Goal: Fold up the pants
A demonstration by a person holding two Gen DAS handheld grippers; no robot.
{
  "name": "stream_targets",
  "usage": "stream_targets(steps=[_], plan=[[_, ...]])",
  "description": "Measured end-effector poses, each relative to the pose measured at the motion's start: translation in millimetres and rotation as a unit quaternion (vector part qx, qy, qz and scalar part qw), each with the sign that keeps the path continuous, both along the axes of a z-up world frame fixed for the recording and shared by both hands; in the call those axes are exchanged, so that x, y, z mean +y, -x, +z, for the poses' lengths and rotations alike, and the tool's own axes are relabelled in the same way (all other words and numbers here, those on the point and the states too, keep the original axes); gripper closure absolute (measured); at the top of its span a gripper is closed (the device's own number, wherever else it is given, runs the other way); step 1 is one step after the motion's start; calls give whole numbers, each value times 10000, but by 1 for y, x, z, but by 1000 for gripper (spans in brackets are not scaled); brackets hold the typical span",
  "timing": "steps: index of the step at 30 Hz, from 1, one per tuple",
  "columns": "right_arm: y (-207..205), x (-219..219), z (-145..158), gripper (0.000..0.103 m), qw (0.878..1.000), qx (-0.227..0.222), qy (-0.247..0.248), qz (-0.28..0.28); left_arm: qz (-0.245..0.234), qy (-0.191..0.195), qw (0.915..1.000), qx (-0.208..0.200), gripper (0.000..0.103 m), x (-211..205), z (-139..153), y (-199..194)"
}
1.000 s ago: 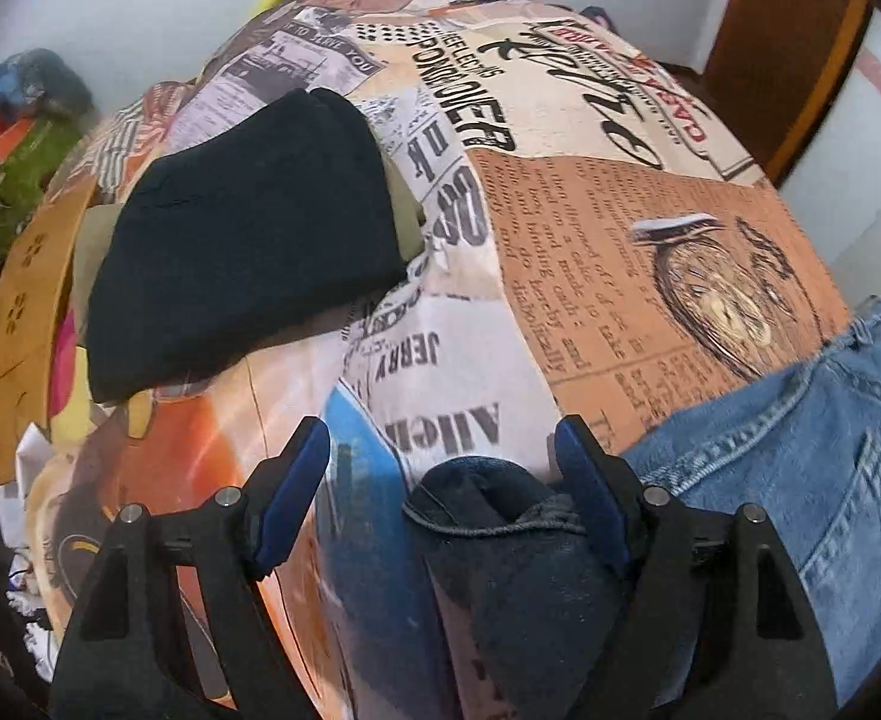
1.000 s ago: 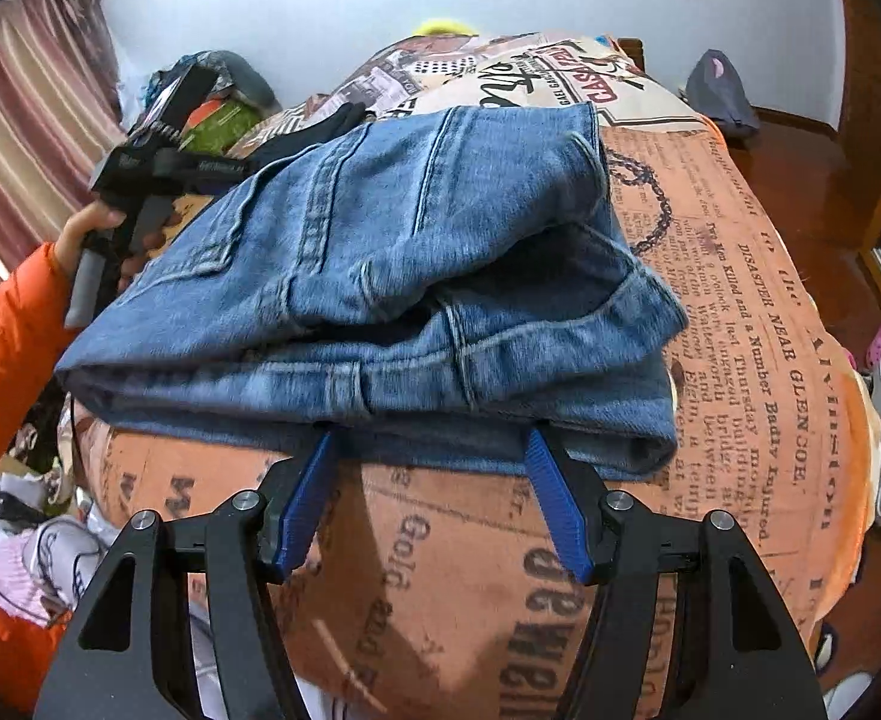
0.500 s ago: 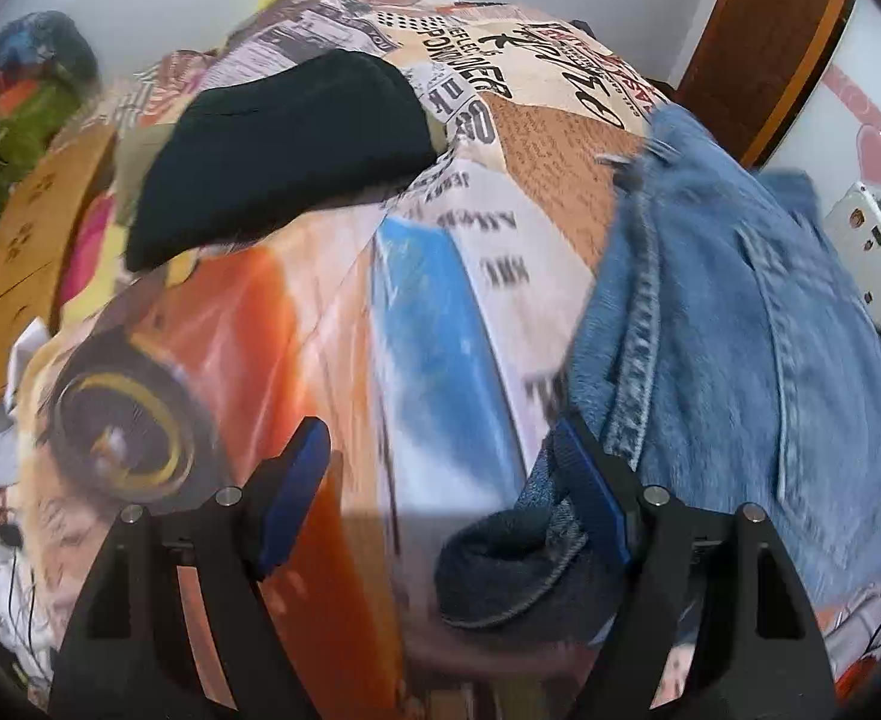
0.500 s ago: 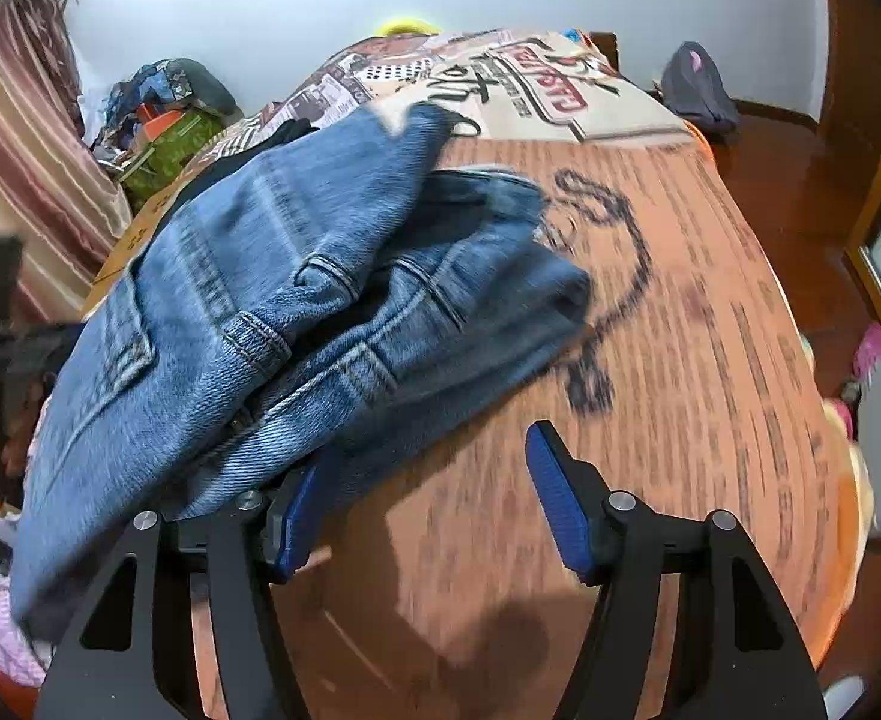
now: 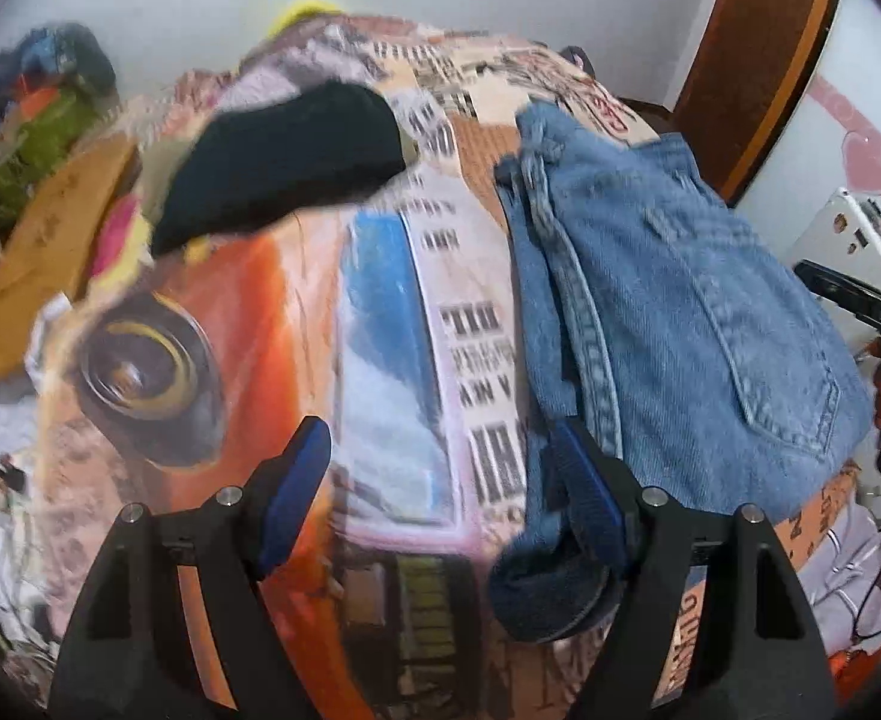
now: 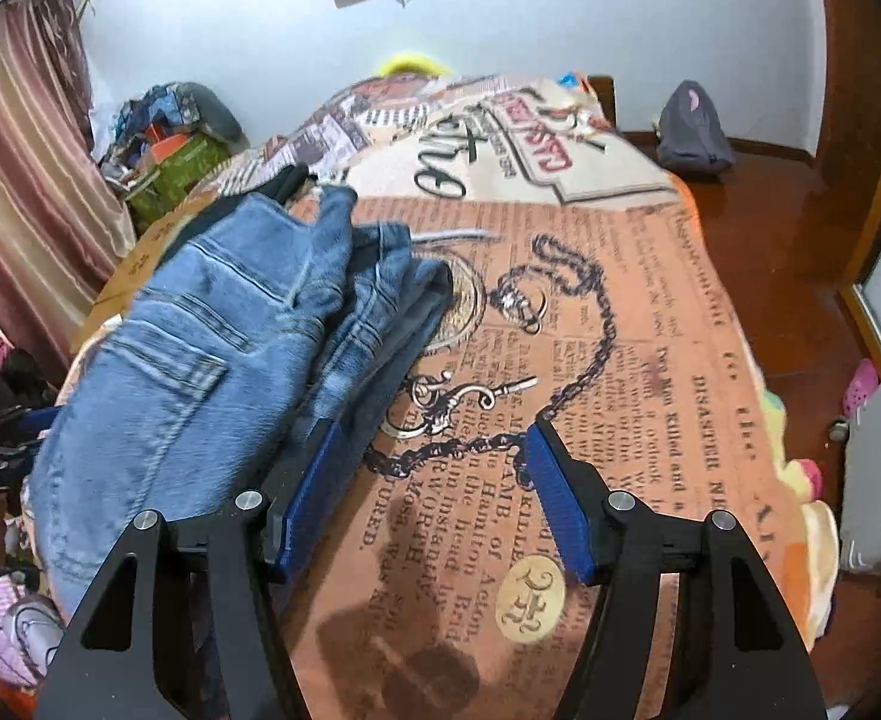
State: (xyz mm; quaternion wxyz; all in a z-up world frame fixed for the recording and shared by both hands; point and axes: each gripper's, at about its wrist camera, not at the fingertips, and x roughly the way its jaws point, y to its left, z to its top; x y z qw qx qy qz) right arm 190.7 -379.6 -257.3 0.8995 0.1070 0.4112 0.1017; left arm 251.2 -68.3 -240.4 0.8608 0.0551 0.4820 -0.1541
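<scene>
Nearest you, your left gripper (image 5: 440, 474) is spread wide with nothing pinched; the jeans (image 5: 680, 300) only brush the outside of its right-hand finger (image 5: 584, 486) at about four o'clock. Your right gripper (image 6: 434, 480) is likewise spread and grasping nothing, the denim bundle resting against its left-hand finger (image 6: 314, 480) at nine o'clock. The folded jeans (image 6: 212, 354) lie between the two tools on the printed bedspread (image 6: 620, 330), probably so you can square the stack from both sides. Farther off, at eleven o'clock in the left view, a black garment (image 5: 284, 168) sits apart, likely already folded.
</scene>
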Motion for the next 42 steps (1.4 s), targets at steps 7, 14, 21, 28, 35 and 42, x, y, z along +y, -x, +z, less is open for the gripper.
stream_targets(steps=[7,14,21,28,35,42], plan=[[-7,13,31,43,9980,-551,250,195,-301,-78,9970,-715,26,-27,39,-31],[-50,25,32,77,9968,-645,62,469,-781,219,9956,-466,26,-74,24,-77],[-93,47,7,83,9942,-320,441,929,-1030,120,9942,-284,23,-93,-6,-100],[-120,42,-18,83,9952,-99,515,824,-1049,84,9940,-309,21,-95,-15,-108],[-115,39,-3,83,9951,-94,630,756,-925,-54,9946,-459,21,-94,-3,-98],[-72,32,36,66,9946,-371,734,636,-822,-9,9919,-970,22,-81,34,-72]])
